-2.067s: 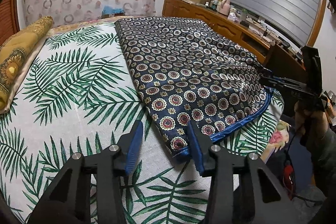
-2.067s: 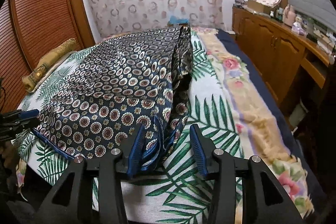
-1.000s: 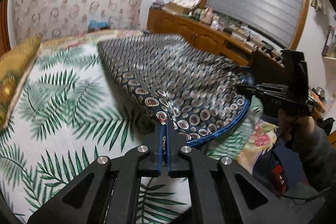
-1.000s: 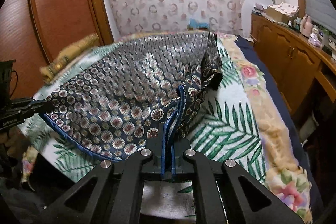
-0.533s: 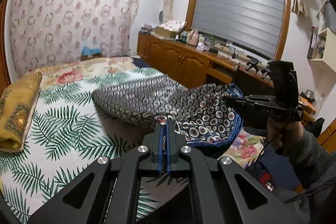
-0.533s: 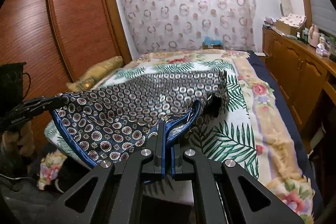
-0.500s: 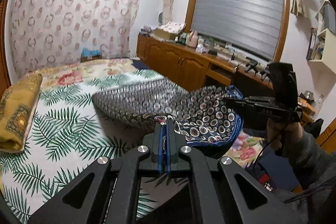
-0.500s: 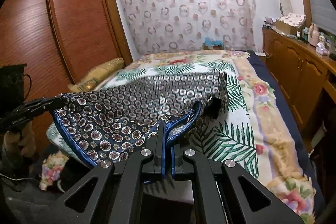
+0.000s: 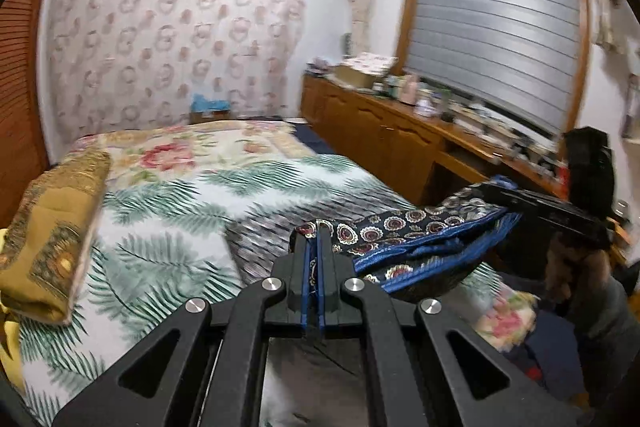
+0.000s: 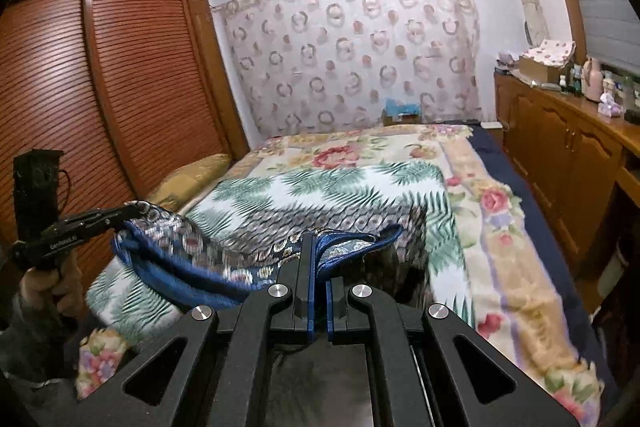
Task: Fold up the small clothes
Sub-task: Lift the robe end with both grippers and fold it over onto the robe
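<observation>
You have both corners pinched: left gripper (image 9: 313, 247) and right gripper (image 10: 316, 255) each clenched on the patterned garment (image 9: 416, 227), hanging between them, ahead over the bed (image 9: 180, 211). Fold step; next, carry the hem forward and lay it.

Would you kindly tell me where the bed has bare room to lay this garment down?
Free: the palm-leaf bedspread between the gold patterned pillow and the navy medallion-print garment, plus the floral blanket toward the wooden cabinets. Crowded: the near edge, under the garment.
</observation>
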`<move>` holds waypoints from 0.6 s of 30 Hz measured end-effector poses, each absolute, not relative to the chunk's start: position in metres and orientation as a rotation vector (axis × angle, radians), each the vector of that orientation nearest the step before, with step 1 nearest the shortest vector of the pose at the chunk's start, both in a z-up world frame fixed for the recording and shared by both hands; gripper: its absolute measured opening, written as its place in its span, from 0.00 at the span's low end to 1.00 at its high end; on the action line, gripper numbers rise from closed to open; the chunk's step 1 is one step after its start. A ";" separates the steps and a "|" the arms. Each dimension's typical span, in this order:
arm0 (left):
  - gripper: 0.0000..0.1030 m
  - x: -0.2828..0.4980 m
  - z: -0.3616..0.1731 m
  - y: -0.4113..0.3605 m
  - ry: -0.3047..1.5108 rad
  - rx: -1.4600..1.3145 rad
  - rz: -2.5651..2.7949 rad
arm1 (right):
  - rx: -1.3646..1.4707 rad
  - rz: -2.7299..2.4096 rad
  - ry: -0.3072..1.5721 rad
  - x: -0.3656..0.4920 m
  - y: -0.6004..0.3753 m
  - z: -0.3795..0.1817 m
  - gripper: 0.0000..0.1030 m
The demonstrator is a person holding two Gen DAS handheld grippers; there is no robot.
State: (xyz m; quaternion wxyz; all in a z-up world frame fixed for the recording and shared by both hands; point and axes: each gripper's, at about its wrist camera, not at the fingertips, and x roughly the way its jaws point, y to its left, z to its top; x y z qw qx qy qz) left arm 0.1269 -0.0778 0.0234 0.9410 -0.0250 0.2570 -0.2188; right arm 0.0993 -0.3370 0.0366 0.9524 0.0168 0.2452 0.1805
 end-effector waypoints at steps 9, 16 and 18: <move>0.04 0.195 0.003 -0.082 0.576 -0.022 -0.353 | -0.039 0.290 0.555 0.180 -0.299 0.025 0.03; 0.04 0.198 -0.001 -0.087 0.589 -0.002 -0.343 | -0.055 0.261 0.601 0.196 -0.285 0.028 0.03; 0.05 0.200 0.000 -0.089 0.605 -0.003 -0.340 | -0.025 0.262 0.621 0.206 -0.284 0.027 0.03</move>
